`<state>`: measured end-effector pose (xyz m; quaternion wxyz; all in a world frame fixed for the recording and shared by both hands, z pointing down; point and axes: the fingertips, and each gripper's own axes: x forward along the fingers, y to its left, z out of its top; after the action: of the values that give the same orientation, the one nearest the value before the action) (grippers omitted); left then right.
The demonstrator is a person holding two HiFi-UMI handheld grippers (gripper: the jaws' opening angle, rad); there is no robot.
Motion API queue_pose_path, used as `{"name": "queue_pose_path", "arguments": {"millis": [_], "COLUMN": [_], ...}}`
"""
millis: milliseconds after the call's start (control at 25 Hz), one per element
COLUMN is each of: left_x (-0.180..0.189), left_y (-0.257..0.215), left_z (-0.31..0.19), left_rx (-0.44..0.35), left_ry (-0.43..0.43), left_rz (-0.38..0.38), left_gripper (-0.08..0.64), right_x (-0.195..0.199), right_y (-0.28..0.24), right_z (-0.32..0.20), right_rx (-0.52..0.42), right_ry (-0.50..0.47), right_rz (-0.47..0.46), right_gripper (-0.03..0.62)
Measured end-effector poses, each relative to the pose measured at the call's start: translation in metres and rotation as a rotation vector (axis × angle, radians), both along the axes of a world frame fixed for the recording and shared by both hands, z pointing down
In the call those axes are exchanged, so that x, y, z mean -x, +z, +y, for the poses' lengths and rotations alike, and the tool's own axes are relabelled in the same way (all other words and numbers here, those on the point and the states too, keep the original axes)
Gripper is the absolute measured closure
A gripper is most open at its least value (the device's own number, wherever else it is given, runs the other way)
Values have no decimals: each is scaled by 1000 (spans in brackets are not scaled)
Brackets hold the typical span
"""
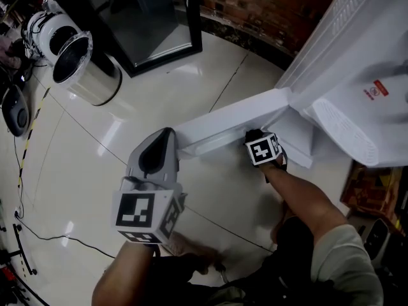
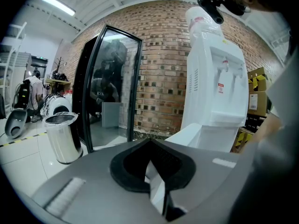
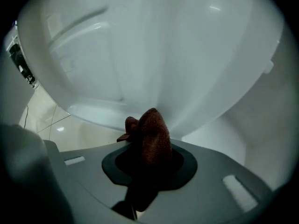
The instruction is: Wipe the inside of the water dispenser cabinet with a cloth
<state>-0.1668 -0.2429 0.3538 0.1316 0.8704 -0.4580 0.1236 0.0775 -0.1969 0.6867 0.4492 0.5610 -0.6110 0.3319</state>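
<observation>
The white water dispenser (image 1: pixel 357 75) stands at the right of the head view, its lower cabinet door (image 1: pixel 233 121) swung open to the left over the tiled floor. My right gripper (image 3: pixel 147 160) is shut on a bunched brown cloth (image 3: pixel 153 139). It points steeply down at the white inner face of the cabinet (image 3: pixel 154 64). In the head view only its marker cube (image 1: pixel 263 149) shows, at the cabinet's mouth. My left gripper (image 1: pixel 164 138) hangs shut and empty just left of the door, apart from it. The dispenser (image 2: pixel 216 87) also shows in the left gripper view.
A steel bin (image 1: pixel 88 70) stands at the far left, with a white appliance (image 1: pixel 46 25) behind it. A black-framed glass door (image 1: pixel 159 24) leans by the brick wall (image 1: pixel 268 8). Cables (image 1: pixel 38 234) trail on the floor. Boxes (image 2: pixel 258 92) stand right of the dispenser.
</observation>
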Motion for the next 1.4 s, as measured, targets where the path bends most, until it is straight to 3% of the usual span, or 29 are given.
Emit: {"name": "queue_pose_path", "arguments": {"millis": [120, 200, 360, 520, 680, 840, 1080, 1400], "left_x": [2, 1, 2, 4, -9, 8, -12, -5], "left_y": [2, 3, 5, 4, 1, -3, 1, -1], "left_z": [-2, -3, -7, -12, -16, -13, -12, -12], "left_rx": [7, 20, 29, 28, 20, 39, 21, 0], "left_ry": [2, 8, 13, 8, 40, -9, 22, 6], "left_rz": [-9, -13, -46, -73, -79, -127, -104, -129], "left_gripper": [560, 560, 560, 560, 560, 560, 560, 560], "right_x": [-5, -4, -14, -37, -43, -16, -54, -52], "right_y": [-8, -31, -106, -199, -262, -268, -271, -246], "right_z": [12, 21, 33, 38, 50, 25, 2, -9], "right_rx": [4, -44, -219, -445, -601, -684, -769, -763], "right_ry": [44, 42, 26, 128, 191, 187, 312, 320], "right_rz": [-40, -83, -83, -82, -66, -107, -27, -29], "right_gripper": [509, 509, 509, 509, 509, 509, 509, 509]}}
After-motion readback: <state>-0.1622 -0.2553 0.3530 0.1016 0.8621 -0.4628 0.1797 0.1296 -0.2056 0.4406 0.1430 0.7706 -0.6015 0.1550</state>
